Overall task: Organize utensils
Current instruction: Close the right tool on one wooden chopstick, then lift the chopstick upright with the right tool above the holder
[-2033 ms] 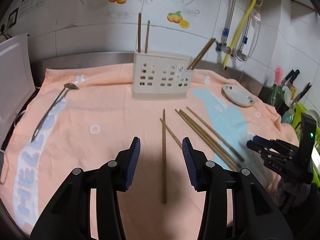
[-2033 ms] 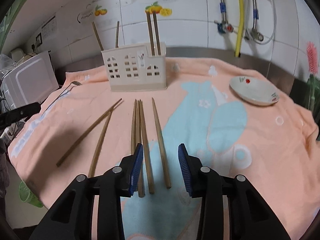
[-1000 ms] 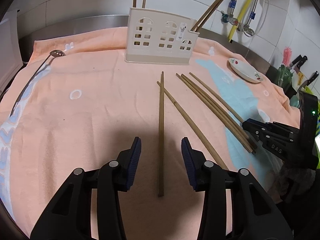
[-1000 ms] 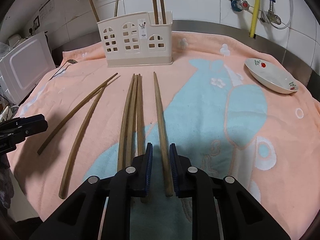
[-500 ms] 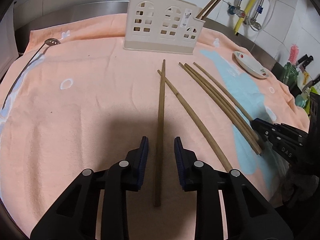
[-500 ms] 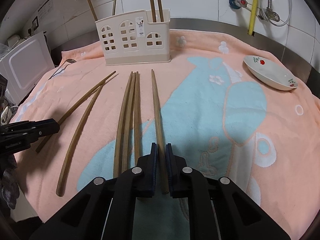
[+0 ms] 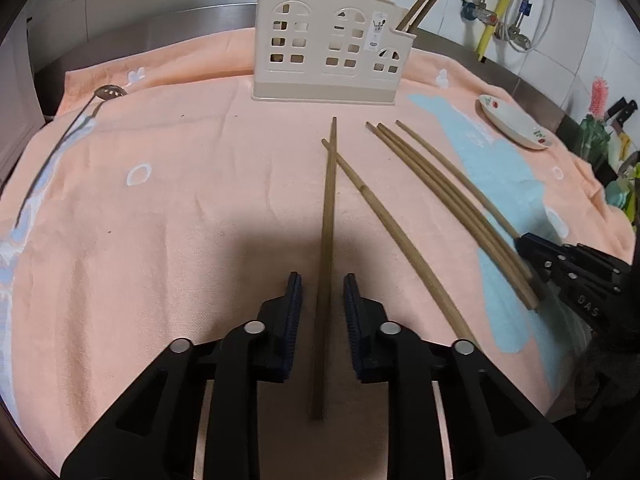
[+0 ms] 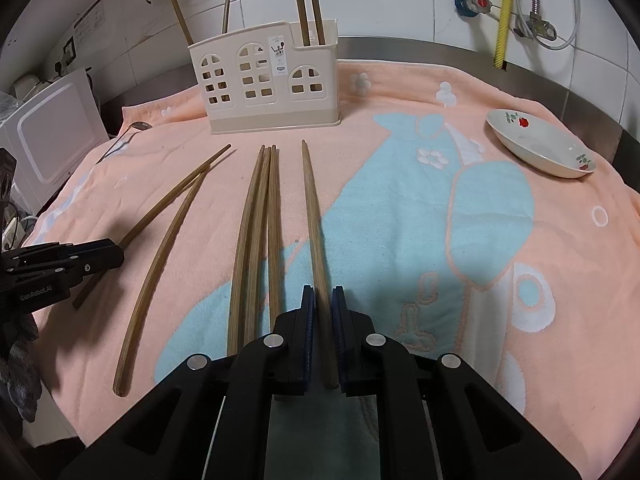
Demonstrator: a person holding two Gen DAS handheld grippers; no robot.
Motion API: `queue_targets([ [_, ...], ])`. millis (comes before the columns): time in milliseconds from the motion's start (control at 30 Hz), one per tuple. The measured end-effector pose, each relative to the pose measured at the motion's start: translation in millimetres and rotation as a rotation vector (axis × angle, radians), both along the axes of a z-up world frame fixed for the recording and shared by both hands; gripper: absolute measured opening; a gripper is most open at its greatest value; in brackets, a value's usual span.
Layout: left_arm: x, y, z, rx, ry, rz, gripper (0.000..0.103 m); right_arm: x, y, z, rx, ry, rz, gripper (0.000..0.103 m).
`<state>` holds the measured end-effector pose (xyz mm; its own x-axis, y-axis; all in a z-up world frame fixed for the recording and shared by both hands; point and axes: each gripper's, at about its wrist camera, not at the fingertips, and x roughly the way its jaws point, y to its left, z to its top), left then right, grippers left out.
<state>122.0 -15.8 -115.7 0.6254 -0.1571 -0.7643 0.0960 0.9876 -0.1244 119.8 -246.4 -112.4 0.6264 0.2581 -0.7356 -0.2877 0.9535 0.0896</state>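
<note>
Several wooden chopsticks lie on the peach towel (image 7: 160, 220) in front of a cream slotted holder (image 7: 332, 68) (image 8: 264, 92), which has a few chopsticks standing in it. My left gripper (image 7: 322, 280) straddles the near part of one straight chopstick (image 7: 329, 200). Its jaws are closing, and a thin gap still shows on each side of the stick. My right gripper (image 8: 322, 292) is shut on the rightmost chopstick (image 8: 310, 200) near its thick end. Beside that one lie a bundle of three chopsticks (image 8: 260, 220) and a curved chopstick (image 8: 160, 260).
A small flowered dish (image 8: 540, 148) sits on the towel at the far right. A metal slotted spoon (image 7: 108, 92) lies at the far left. A white appliance (image 8: 52, 132) stands past the left edge. Pipes and a yellow hose (image 8: 502, 12) run down the tiled wall.
The left jaws have narrowed around the straight chopstick. The right jaws went from a small gap to pressing on the rightmost chopstick, then held still.
</note>
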Motion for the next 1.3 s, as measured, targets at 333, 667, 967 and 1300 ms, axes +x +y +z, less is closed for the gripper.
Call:
queue_targets([
  [333, -0.3, 0.1, 2.9, 0.019, 0.010, 0.007, 0.006, -3.8, -1.9, 6.1, 0.020, -0.013, -0.009, 0.008],
  [667, -14.7, 10.6, 34.8, -0.075, -0.077, -0.018, 0.005, -18.3, 2.5, 47.7, 0.029, -0.110, 0.002, 0.007],
  [967, -27.1, 16.3, 78.2, -0.121, -0.190, -0.027, 0.005, -25.6, 15.6, 96.4, 0.018, -0.218, 0.035, 0.007],
  [1300, -14.8, 16.7, 119.0, -0.110, -0.262, -0.078, 0.005, -3.6, 32.0, 146.1, 0.000, -0.248, 0.087, 0.007],
])
